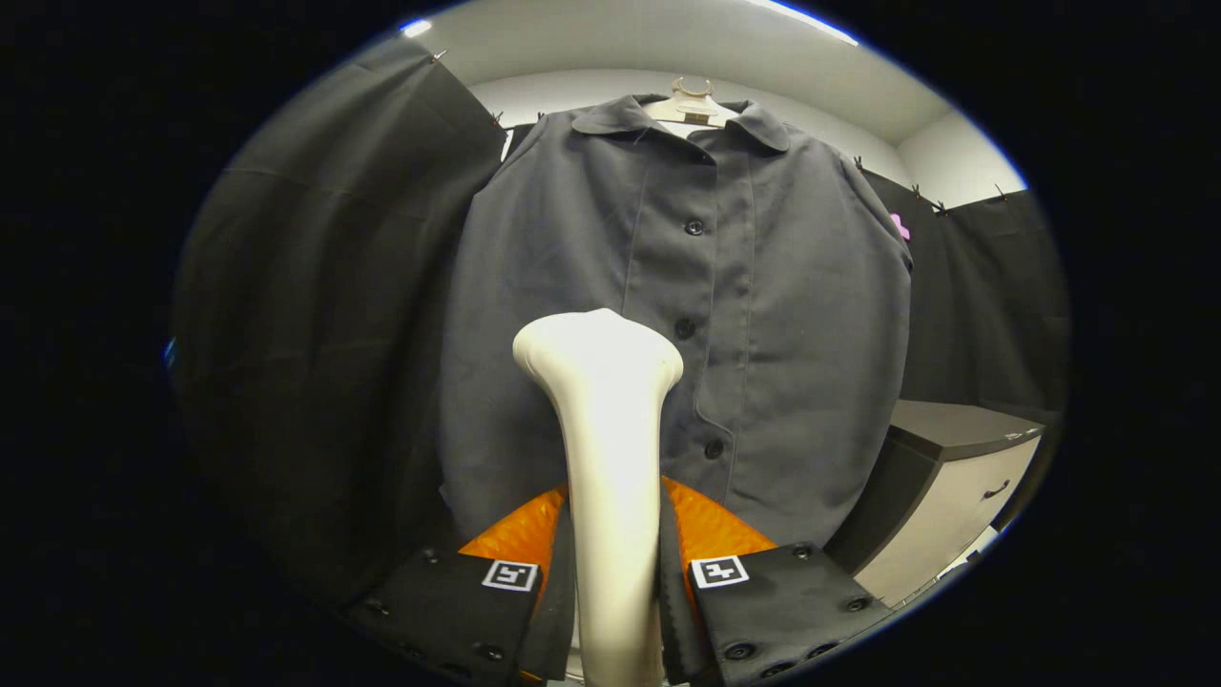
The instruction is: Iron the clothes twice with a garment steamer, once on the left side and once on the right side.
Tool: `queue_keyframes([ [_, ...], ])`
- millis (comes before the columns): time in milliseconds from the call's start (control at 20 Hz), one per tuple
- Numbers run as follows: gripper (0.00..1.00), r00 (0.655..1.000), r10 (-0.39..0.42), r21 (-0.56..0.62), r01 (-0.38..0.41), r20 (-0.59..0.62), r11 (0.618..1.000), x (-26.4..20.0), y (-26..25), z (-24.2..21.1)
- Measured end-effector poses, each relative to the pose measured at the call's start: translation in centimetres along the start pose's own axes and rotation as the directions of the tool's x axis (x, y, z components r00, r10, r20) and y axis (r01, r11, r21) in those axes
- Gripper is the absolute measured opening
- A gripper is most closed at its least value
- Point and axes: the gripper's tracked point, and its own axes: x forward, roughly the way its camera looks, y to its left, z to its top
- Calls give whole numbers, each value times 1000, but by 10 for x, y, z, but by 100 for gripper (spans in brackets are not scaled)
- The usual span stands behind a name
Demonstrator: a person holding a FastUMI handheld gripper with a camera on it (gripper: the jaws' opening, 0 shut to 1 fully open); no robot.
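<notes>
Against black cloth hangs a grey shirt (668,315); fingers (534,611) clamp the white steamer (610,458) handle, head near the shirt.

tongs (615,582) squeeze the white steamer (610,448) from both sides | steamer head right by the gray shirt (763,315) | shirt hangs on a hanger (692,103)

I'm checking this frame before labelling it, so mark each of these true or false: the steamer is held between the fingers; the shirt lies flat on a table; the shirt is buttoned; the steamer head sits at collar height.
1. The gripper holds the steamer between its fingers: true.
2. The shirt lies flat on a table: false, it hangs on a hanger.
3. The shirt is buttoned: true.
4. The steamer head sits at collar height: false, it is about mid-shirt.
</notes>
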Motion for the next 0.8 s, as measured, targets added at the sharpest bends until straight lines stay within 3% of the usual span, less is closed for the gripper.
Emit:
queue_keyframes([
  [450, 44, 997, 10, 0, -10, -77, 1000, -11, 3, -41],
  [800, 44, 998, 18, 20, -16, -55, 1000, -16, 5, -33],
])
